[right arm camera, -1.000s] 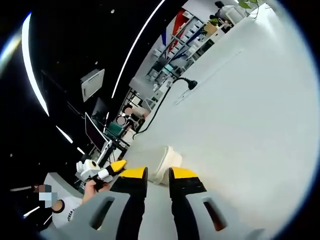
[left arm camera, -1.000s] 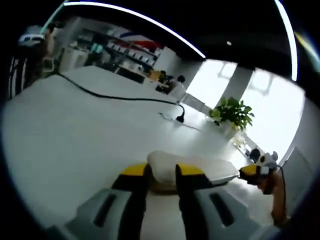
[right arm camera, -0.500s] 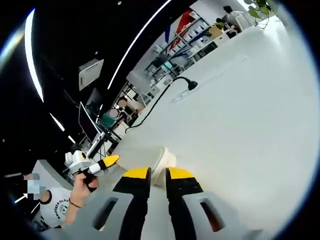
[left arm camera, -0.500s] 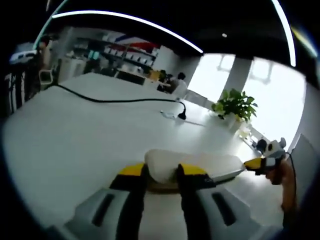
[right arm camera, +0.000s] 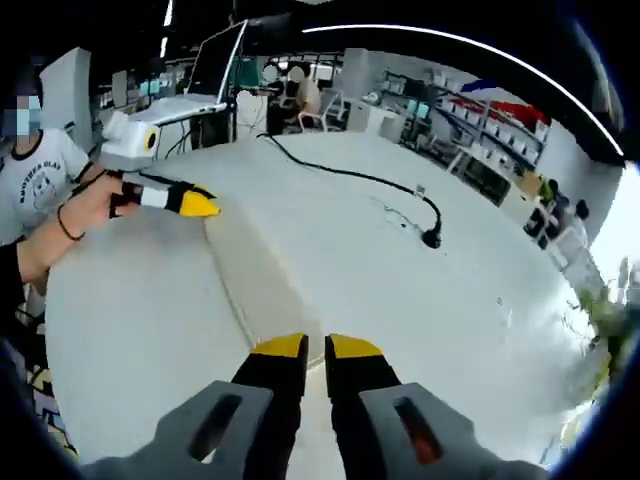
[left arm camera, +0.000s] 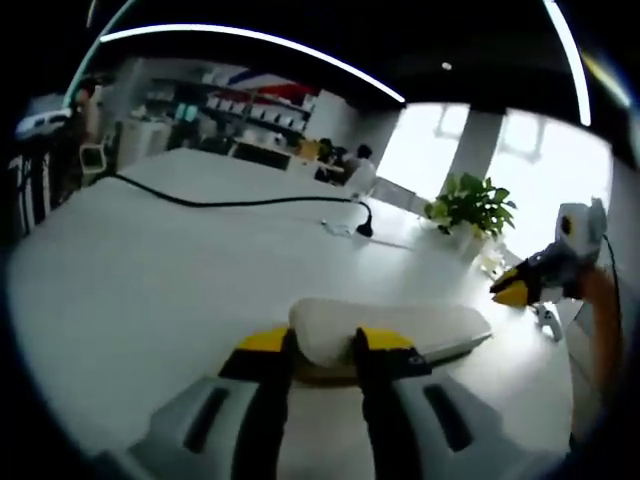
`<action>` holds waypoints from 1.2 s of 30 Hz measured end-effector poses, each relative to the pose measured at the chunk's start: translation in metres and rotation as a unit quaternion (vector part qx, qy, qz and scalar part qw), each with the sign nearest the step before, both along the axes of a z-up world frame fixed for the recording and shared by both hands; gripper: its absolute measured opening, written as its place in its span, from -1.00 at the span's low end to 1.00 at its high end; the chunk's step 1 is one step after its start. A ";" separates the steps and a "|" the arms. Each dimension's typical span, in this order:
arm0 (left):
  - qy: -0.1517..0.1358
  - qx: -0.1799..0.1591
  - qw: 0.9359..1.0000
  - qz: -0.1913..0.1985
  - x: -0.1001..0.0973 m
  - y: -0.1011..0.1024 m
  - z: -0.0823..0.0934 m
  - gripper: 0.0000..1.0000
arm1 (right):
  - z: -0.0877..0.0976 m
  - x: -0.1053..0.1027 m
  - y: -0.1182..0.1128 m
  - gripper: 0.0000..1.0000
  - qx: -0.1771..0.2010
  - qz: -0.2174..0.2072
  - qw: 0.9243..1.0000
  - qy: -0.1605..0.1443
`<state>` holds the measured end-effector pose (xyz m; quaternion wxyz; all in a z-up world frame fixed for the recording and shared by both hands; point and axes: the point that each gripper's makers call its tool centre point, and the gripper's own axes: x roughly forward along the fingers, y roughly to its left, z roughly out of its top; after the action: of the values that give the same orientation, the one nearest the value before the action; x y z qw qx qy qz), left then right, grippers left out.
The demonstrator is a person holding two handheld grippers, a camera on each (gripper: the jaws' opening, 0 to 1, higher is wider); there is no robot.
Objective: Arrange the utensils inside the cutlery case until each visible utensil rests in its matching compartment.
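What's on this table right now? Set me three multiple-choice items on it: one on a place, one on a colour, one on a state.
1. Where does the black cable lie?
A. Coiled on top of the case
B. On the table, beyond the case
C. Hanging from the plant

2. What colour are the jaw tips of the left gripper?
A. Red
B. Blue
C. Yellow

3. How does the case stand?
A. Lid shut, no utensils on show
B. Lid wide open, utensils in rows
C. Tipped up on its end

Key: 1 B, the cable runs across the bare tabletop behind the case. 2 C, both tips at the bottom of the left gripper view are yellow. 3 A, the case lies flat with a smooth pale top closed over it.
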<state>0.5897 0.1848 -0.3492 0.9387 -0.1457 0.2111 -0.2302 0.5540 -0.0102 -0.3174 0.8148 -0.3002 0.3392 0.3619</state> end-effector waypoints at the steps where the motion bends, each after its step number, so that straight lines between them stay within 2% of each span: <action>1: 0.000 0.000 1.000 0.000 0.000 0.000 0.000 -0.45 | -0.002 0.001 0.000 -0.81 -0.021 0.011 1.000 0.005; 3: -0.001 0.000 1.000 0.000 0.000 0.000 0.000 -0.45 | -0.007 0.002 0.003 -0.71 -0.064 0.038 0.997 0.024; 4: -0.002 0.001 1.000 -0.001 0.000 0.000 0.000 -0.45 | -0.012 -0.001 0.003 -0.68 -0.070 0.029 0.996 0.056; 6: -0.005 0.003 1.000 -0.004 0.000 0.000 0.000 -0.45 | -0.017 -0.008 0.003 -0.79 -0.071 -0.007 0.992 0.108; 8: -0.004 0.004 1.000 -0.006 0.000 0.000 0.000 -0.45 | -0.017 -0.006 0.009 -0.82 -0.070 0.005 0.991 0.113; 11: -0.007 0.008 1.000 -0.007 0.000 0.000 0.000 -0.45 | -0.022 -0.004 0.006 -0.80 -0.104 0.001 0.987 0.123; 13: -0.008 0.010 1.000 -0.007 0.000 0.000 0.000 -0.45 | -0.022 -0.001 0.010 -0.80 -0.092 -0.006 0.987 0.129; 14: -0.009 0.011 1.000 -0.007 0.000 0.000 0.000 -0.45 | -0.023 -0.002 0.011 -0.80 -0.088 -0.008 0.986 0.139; 15: -0.009 0.011 1.000 -0.006 0.000 0.000 0.000 -0.45 | -0.027 -0.006 0.009 -0.80 -0.094 -0.016 0.983 0.159; 16: -0.009 0.011 1.000 -0.006 0.000 0.000 0.000 -0.45 | -0.030 -0.007 0.006 -0.80 -0.103 -0.021 0.981 0.166; 19: -0.009 0.011 1.000 -0.007 0.000 0.000 0.000 -0.45 | -0.028 -0.002 0.004 -0.76 -0.106 -0.025 0.981 0.158; 22: -0.008 0.010 1.000 -0.007 0.001 0.000 0.000 -0.45 | -0.032 -0.003 0.004 -0.79 -0.105 -0.030 0.979 0.171; 27: -0.007 0.012 1.000 -0.006 0.001 -0.001 0.000 -0.44 | -0.032 -0.001 0.004 -0.79 -0.114 -0.033 0.978 0.173; 34: -0.007 0.011 1.000 -0.007 0.003 -0.001 0.000 -0.43 | -0.033 -0.001 0.005 -0.78 -0.119 -0.020 0.977 0.176; 35: -0.005 0.014 1.000 -0.009 0.002 0.000 0.000 -0.43 | -0.033 -0.001 0.006 -0.78 -0.120 -0.019 0.977 0.175; 36: -0.015 0.039 0.999 -0.018 0.003 0.002 0.002 -0.44 | -0.033 0.000 0.006 -0.78 -0.120 -0.021 0.977 0.175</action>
<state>0.5922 0.1864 -0.3475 0.9425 -0.1019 0.2081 -0.2409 0.5535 -0.0040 -0.3502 0.7081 -0.3208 0.5240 0.3480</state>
